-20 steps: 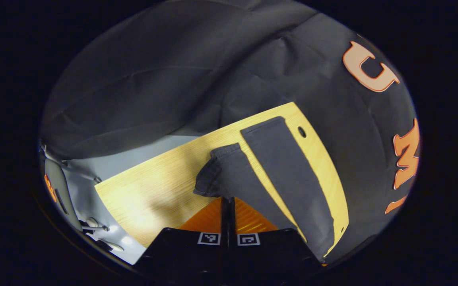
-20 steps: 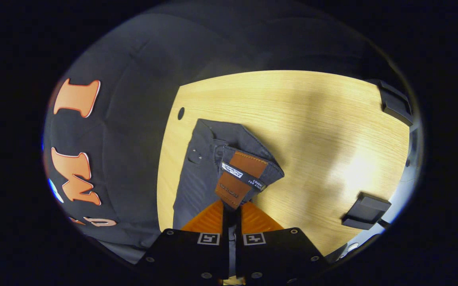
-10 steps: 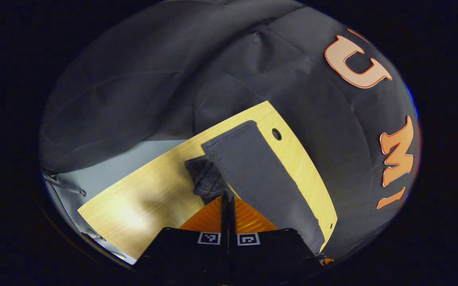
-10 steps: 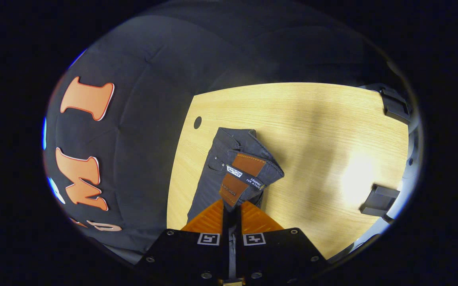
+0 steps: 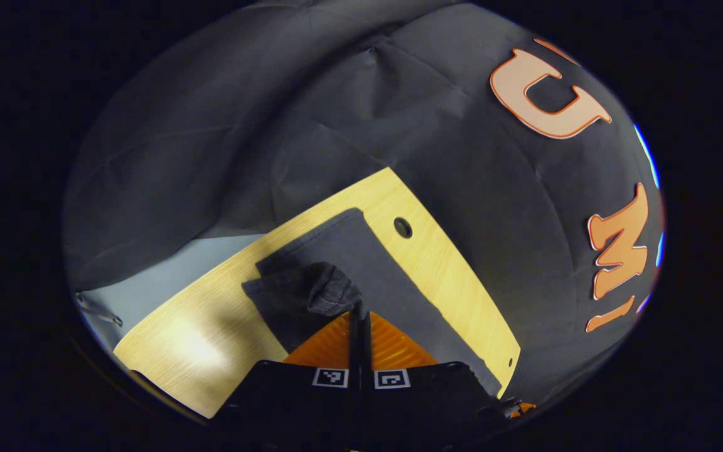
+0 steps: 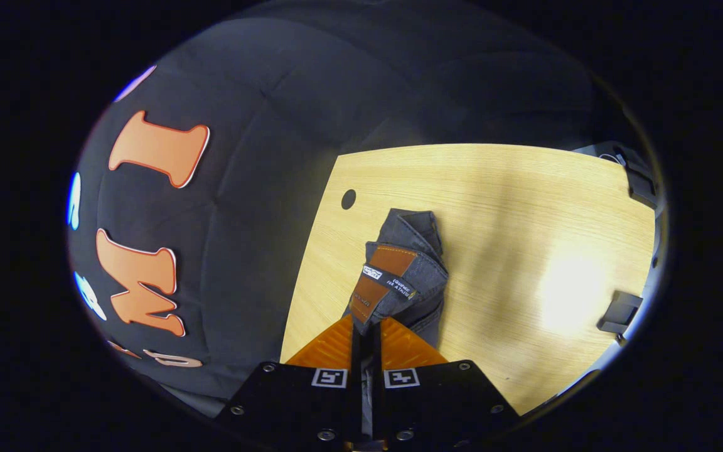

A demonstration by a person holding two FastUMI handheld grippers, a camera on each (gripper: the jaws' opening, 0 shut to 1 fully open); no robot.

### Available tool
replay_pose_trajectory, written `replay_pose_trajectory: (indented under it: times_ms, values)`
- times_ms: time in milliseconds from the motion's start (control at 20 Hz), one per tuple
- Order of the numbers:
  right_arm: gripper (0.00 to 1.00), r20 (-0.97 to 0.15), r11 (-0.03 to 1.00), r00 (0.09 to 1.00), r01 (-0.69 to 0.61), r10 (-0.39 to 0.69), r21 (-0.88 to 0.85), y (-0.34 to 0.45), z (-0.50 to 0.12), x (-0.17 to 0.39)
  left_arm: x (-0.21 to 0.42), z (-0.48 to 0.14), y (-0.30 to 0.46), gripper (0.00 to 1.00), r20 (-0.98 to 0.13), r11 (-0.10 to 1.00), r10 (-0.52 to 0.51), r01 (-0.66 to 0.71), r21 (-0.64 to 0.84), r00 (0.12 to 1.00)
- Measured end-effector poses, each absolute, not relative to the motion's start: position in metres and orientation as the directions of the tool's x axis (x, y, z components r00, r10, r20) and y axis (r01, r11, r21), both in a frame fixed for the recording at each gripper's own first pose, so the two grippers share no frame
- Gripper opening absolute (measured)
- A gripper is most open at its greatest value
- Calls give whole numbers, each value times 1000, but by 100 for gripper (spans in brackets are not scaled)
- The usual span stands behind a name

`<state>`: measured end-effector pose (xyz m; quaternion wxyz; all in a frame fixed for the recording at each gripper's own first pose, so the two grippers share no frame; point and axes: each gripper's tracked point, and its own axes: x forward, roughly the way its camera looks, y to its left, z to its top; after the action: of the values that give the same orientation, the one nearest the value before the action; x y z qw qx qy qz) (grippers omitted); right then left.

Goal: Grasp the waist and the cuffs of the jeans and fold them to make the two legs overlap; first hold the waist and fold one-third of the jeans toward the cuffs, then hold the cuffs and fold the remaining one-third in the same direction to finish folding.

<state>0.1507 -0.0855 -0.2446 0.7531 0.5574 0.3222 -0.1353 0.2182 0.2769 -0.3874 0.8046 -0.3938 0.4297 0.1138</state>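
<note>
Slipping is the big worry here imo: both tools only pinch a small bit of denim, so the heavy fabric could tug out of either nip mid-carry, and then the top leg lands skewed instead of square on the other one. Uneven travel of the two hands would twist the fold too.

The jeans are dark grey denim lying along the far edge of the light wood desk, close to the small round hole. One leg lies flat; the other's cuff is bunched up and lifted over it. The left tool is clamped on that cuff. Over at the waist, with its brown leather patch showing, the right tool is pinched tight on the waistband, which is doubled over.
</note>
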Motion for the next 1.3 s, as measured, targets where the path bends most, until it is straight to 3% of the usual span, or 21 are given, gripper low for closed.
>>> replay_pose_trajectory:
  times_ms: [300, 850, 1100, 1250, 1300]
  values:
    - [7, -653, 287, 732, 595, 192, 751, -98, -265, 194, 266, -399, 298, 1, -805, 663, -55, -581, -472, 591]
    - [7, -735, 349, 640, 651, 225, 674, -93, -309, 273, 337, -460, 297, 1, -859, 728, 39, -603, -325, 511]
    - [7, -778, 331, 584, 705, 231, 627, -87, -323, 295, 350, -480, 289, 1, -877, 737, 62, -615, -282, 476]
    - [12, -725, 327, 654, 651, 217, 685, -87, -310, 315, 358, -465, 295, 19, -852, 754, 78, -589, -289, 518]
    - [30, -701, 318, 681, 630, 211, 708, -87, -305, 325, 361, -459, 298, 34, -841, 759, 87, -583, -292, 535]
